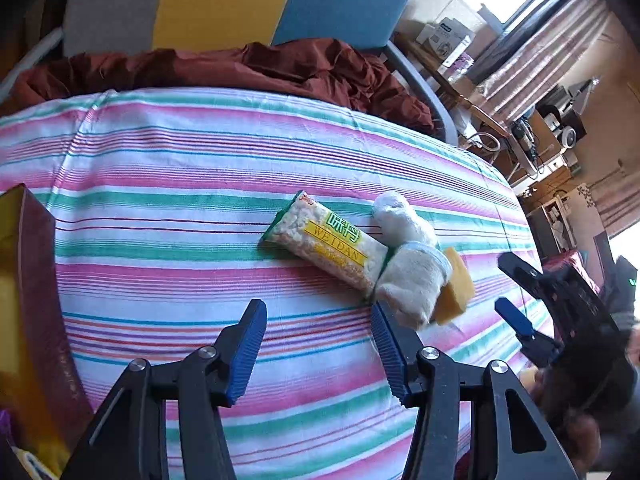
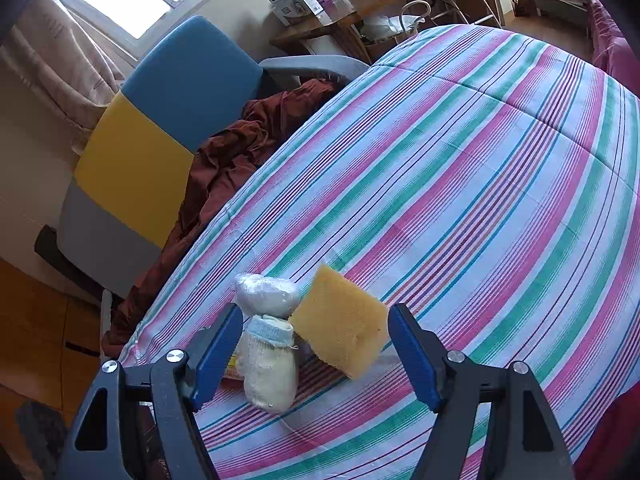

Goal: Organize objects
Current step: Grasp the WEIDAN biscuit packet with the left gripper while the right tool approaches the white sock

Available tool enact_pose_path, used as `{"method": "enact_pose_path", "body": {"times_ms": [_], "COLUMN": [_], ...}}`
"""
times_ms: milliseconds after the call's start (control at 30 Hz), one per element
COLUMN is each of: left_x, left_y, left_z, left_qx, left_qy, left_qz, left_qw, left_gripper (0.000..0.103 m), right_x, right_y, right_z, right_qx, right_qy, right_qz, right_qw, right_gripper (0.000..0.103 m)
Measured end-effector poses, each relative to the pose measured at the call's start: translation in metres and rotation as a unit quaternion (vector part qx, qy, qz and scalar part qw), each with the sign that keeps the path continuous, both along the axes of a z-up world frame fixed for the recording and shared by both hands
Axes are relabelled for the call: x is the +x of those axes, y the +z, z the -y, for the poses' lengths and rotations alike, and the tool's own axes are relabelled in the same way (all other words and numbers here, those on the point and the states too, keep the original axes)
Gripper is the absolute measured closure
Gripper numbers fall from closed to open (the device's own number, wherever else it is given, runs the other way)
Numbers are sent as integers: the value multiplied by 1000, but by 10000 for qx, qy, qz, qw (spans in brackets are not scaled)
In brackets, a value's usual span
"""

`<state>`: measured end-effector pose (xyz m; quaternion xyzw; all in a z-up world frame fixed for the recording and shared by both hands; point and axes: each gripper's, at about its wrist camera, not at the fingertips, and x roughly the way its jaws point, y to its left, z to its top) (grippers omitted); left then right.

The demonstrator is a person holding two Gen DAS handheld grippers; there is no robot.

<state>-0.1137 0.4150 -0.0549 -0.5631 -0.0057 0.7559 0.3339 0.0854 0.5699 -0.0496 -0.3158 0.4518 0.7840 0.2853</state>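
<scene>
A snack bar packet [image 1: 326, 246] marked WEIDAN lies on the striped cloth [image 1: 180, 168]. Beside it lie a white wrapped bundle [image 1: 400, 218], a cream sock roll with a blue cuff [image 1: 414, 280] and a yellow sponge [image 1: 454, 286]. My left gripper [image 1: 318, 350] is open and empty, just short of the packet and the sock. My right gripper [image 2: 310, 354] is open; the sock roll [image 2: 270, 364] and the sponge [image 2: 340, 324] lie between its fingers, untouched. The bundle [image 2: 266, 294] lies just beyond. The right gripper also shows in the left wrist view [image 1: 508, 292].
A yellow and maroon box [image 1: 28, 304] stands at the left edge of the table. A chair [image 1: 248, 0] with grey, yellow and blue panels holds a rust-red cloth [image 1: 248, 66] behind the table. Shelves and a cluttered desk [image 2: 352, 8] stand further off.
</scene>
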Motion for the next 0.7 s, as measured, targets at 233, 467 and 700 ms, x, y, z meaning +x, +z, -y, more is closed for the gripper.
{"method": "enact_pose_path", "body": {"times_ms": [233,467,700], "left_x": [-31,-48,-49], "left_y": [-29,-41,-45], "left_z": [-42,-72,-104], "left_qx": [-61,-273,-730], "left_qy": [403,650,276], "left_qz": [510,351,-113], "left_qw": [9979,9969,9969], "left_gripper": [48,37,26], "right_x": [0,3,-3], "right_y": [-5,-6,-7], "right_z": [-5,-8,-7], "right_qx": [-224,-310,-273], "right_qy": [16,-74,2], "right_qz": [-99,-181,-103], "right_qw": [9997,9993,9996], "right_gripper": [27,27,26]}}
